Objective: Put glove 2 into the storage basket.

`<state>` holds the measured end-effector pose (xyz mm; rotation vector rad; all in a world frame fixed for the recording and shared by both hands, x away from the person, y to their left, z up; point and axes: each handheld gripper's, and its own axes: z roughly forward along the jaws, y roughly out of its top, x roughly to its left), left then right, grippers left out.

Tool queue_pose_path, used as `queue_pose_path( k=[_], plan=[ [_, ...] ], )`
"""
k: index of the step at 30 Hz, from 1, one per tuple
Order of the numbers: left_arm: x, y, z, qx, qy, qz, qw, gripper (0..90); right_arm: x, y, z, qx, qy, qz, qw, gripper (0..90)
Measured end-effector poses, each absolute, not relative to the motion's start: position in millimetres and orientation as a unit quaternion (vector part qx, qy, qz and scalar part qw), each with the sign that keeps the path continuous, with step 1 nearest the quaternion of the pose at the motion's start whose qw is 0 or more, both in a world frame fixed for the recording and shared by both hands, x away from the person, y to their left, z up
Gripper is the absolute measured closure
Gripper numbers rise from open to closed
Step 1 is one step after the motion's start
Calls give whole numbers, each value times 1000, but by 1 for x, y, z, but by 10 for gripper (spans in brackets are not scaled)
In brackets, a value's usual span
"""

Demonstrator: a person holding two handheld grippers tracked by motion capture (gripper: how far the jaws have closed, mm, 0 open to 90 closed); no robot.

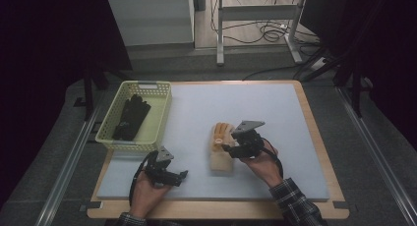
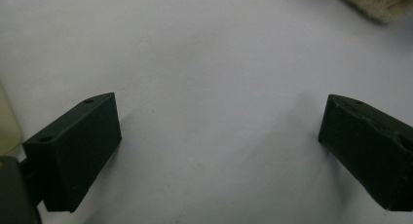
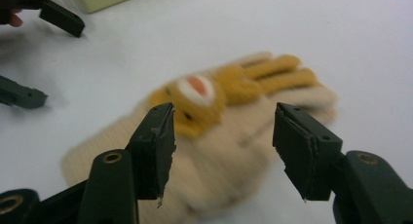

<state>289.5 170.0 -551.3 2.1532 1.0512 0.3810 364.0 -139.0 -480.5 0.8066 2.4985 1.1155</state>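
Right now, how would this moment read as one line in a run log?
right gripper: open over beige glove | left gripper: open, nothing between jaws | black glove: in basket

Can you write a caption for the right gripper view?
Open right gripper poised over a beige-and-yellow knitted glove on the white mat.

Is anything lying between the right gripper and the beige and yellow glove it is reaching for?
Nothing visible. The right gripper hangs with open jaws right over the glove, which lies flat on the white mat. The left gripper and the basket sit off to the side.
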Motion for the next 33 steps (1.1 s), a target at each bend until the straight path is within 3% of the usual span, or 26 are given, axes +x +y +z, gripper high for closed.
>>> queue_pose_path(
  k=[3, 9, 13, 33],
  plan=[
    [290, 170, -551, 832, 405, 147, 349, 20, 363, -154, -483, 289, 864, 390, 136, 496],
    [289, 170, -551, 830, 407, 147, 351, 20, 357, -175, -495, 294, 865, 390, 117, 747],
    [289, 170, -551, 832, 406, 146, 349, 20, 349, -177, -505, 277, 874, 384, 108, 843],
    [289, 170, -551, 832, 405, 147, 349, 20, 338, -139, -531, 238, 889, 382, 82, 875]
  ],
)
